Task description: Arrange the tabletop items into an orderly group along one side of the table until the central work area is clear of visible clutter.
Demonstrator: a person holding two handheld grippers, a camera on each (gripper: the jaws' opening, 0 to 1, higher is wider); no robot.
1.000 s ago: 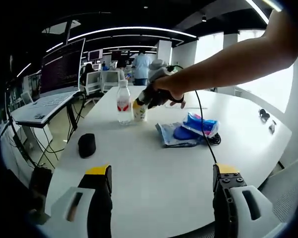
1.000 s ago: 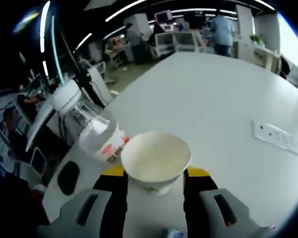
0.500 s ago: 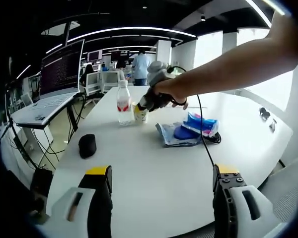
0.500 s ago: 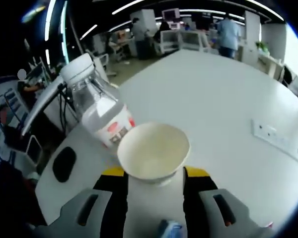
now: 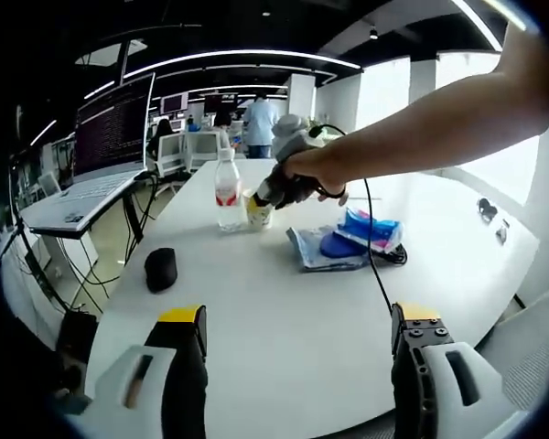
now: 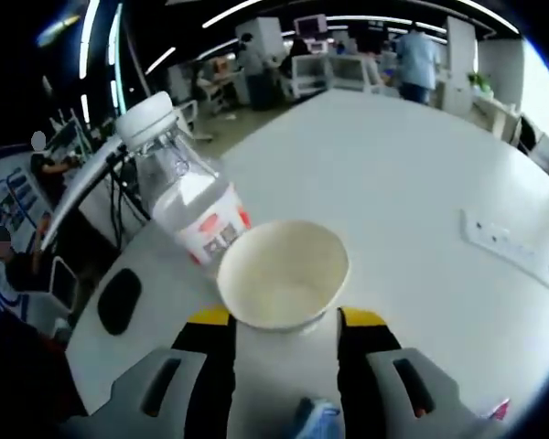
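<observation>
My right gripper (image 6: 284, 322) is shut on a white paper cup (image 6: 284, 279), whose open mouth faces the camera. In the left gripper view the cup (image 5: 258, 211) is low over the white table (image 5: 284, 302), right beside a clear water bottle (image 5: 227, 190) with a red label and white cap. That bottle (image 6: 185, 197) stands just left of the cup. The right gripper (image 5: 276, 189) is held by a hand reaching in from the right. My left gripper (image 5: 297, 320) hangs open over the table's near edge, holding nothing.
A black mouse (image 5: 160, 268) lies at the table's left, also seen as the mouse (image 6: 119, 300). Blue packets (image 5: 348, 240) and a black cable (image 5: 377, 265) lie right of the cup. A power strip (image 6: 512, 249) sits in the tabletop. A laptop (image 5: 82, 192) stands on a side stand.
The right gripper has brought the cup a little lower and closer to the bottle. The left gripper has stayed still.
</observation>
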